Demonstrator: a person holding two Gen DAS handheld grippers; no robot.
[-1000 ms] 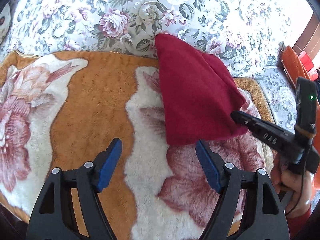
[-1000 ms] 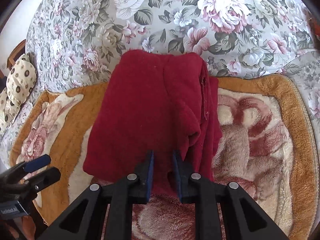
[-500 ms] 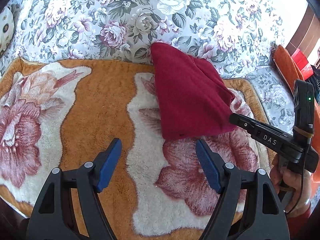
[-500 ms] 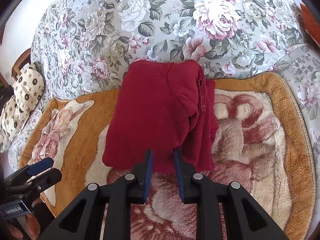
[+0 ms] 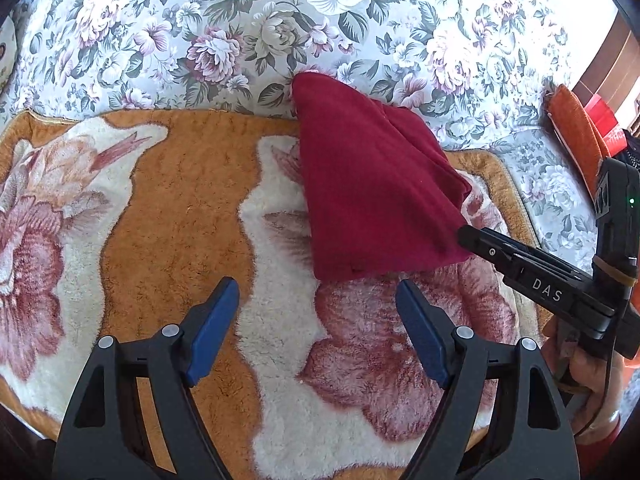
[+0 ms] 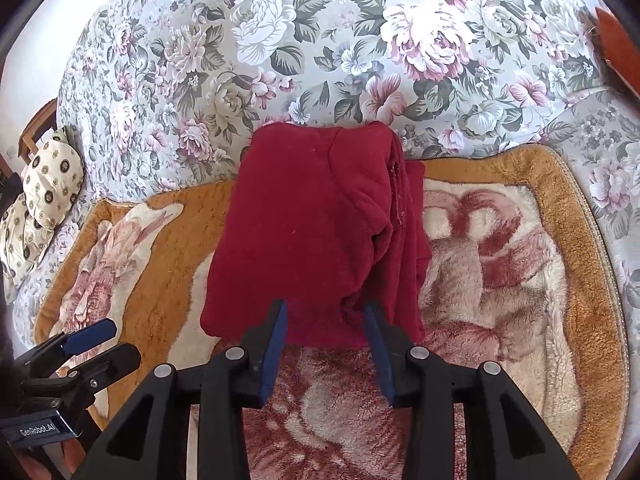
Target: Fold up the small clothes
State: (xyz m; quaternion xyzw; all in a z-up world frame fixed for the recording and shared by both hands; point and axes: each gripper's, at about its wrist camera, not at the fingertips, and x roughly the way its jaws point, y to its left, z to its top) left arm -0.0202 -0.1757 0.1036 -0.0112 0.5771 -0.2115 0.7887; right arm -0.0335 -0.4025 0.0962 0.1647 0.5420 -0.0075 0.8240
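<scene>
A folded dark red garment [image 5: 372, 184] lies on the orange and cream floral blanket [image 5: 172, 200]; its far end rests on the flowered sofa cover. It also shows in the right wrist view [image 6: 312, 232]. My left gripper [image 5: 318, 308] is open and empty, just short of the garment's near edge. My right gripper [image 6: 326, 312] is open, its blue pads on either side of the garment's near hem. In the left wrist view the right gripper [image 5: 464, 236] touches the garment's right corner.
The flowered sofa cover [image 6: 320, 40] rises behind the blanket. A spotted cushion [image 6: 44, 184] lies at the far left. An orange cushion [image 5: 576, 136] sits at the right. The left gripper [image 6: 92, 340] shows low on the left in the right wrist view.
My right gripper has opened and let go of the garment's near hem. The garment has settled flat on the blanket. Both grippers have drawn back a little.
</scene>
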